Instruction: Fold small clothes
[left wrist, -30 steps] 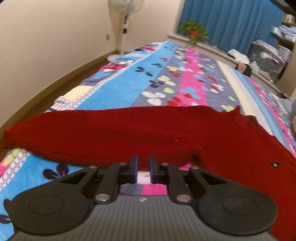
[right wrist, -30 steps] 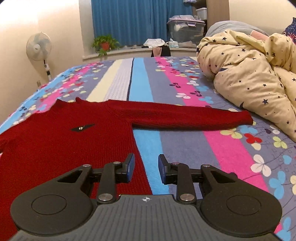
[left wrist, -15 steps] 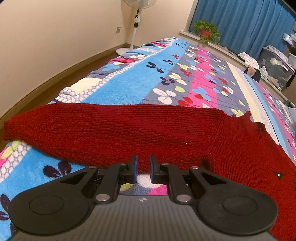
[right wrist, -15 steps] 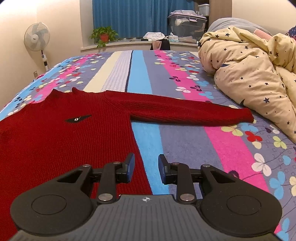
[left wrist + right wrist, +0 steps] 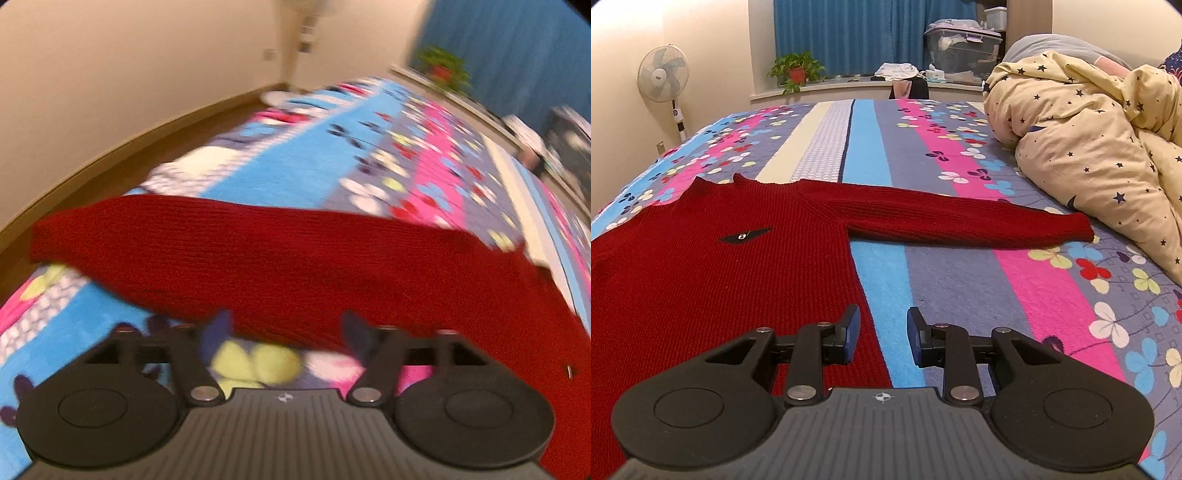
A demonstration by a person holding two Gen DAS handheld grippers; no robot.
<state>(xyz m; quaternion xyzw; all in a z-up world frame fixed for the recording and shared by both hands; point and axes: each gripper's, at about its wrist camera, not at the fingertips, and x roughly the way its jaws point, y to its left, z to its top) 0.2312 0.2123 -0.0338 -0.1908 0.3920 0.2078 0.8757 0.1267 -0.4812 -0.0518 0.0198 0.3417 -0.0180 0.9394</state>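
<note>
- Left claw [image 5: 284,328]: my jaws are opening, nothing pinched between them; the sweater's [image 5: 295,266] sleeve edge lies just beyond.
- Right claw [image 5: 882,328]: my jaws part-spread, empty, over the sweater's side edge.
- Sweater: flat on bedspread [image 5: 923,266], sleeves outstretched.
- Quilt [image 5: 1089,136]: beyond right cuff.

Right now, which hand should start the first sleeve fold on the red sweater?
Left, probably. The left gripper has its jaws opening right at the near edge of one sleeve of the red sweater. The right gripper, open and empty, hovers at the body's side edge, with its sleeve farther off.
</note>
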